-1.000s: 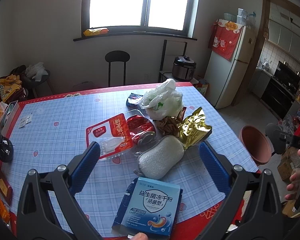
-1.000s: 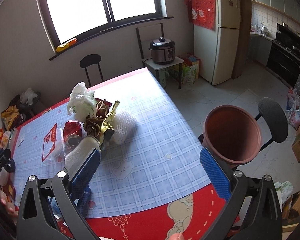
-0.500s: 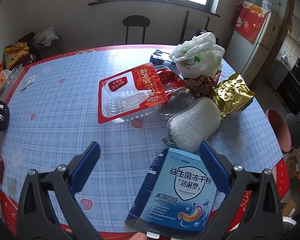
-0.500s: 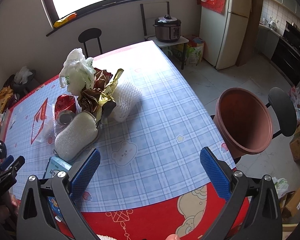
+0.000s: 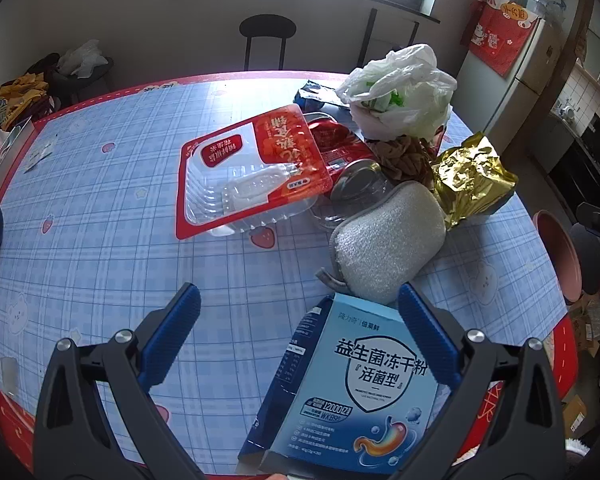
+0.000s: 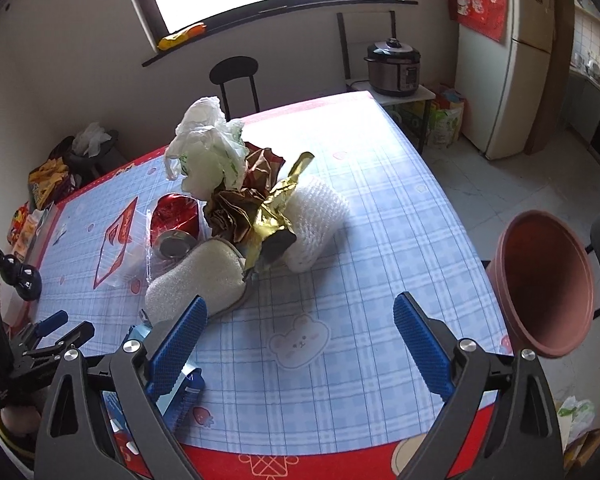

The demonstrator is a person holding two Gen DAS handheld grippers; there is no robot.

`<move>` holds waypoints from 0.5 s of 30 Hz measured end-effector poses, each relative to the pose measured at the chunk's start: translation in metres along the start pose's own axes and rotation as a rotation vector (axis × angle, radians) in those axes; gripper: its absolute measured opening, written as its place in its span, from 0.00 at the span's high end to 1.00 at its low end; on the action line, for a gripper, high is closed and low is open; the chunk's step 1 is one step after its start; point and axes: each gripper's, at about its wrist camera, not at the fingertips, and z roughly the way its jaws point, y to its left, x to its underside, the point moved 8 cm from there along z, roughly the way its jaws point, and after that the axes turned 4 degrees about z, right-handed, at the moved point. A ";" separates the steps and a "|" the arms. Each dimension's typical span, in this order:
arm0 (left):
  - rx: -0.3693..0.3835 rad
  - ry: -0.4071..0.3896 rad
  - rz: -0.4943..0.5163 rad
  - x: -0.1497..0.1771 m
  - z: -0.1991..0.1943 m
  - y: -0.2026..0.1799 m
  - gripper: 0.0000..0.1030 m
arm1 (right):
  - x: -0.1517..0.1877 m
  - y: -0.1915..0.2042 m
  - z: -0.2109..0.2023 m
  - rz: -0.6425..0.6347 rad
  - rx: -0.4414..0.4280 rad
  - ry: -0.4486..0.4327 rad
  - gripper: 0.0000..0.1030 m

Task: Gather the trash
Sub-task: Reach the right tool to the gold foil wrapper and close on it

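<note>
A: What sits inside the containers?

B: The clear plastic tray with the red printed film (image 5: 252, 176) holds only a loose clear insert. The terracotta-coloured round plastic bin (image 6: 548, 280) stands beside the table (image 6: 380, 208), its mouth tilted toward the right tongs; I cannot see its bottom.

A: And the flat blue cardboard box (image 5: 352, 392)?

B: It lies flat at the table's near edge, just in front of the white oval sponge (image 5: 388, 240), long axis running away from the edge toward that sponge. Blue and white, shield logo, near flap open.

A: The tongs?

B: The left tongs (image 5: 300, 336) are spread, their right pad over the box and not pinching it. The right tongs (image 6: 300, 344) are closing, nothing between them.
</note>
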 end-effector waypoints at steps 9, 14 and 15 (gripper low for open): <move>-0.046 -0.035 -0.035 -0.019 -0.005 0.021 0.06 | -0.052 0.038 0.066 -0.131 -0.060 -0.017 0.33; -0.075 0.009 -0.096 -0.005 0.004 0.038 0.06 | -0.066 0.027 0.101 -0.075 -0.033 0.014 0.37; -0.078 0.014 -0.100 -0.002 0.005 0.041 0.06 | -0.067 0.024 0.105 -0.049 -0.038 0.027 0.37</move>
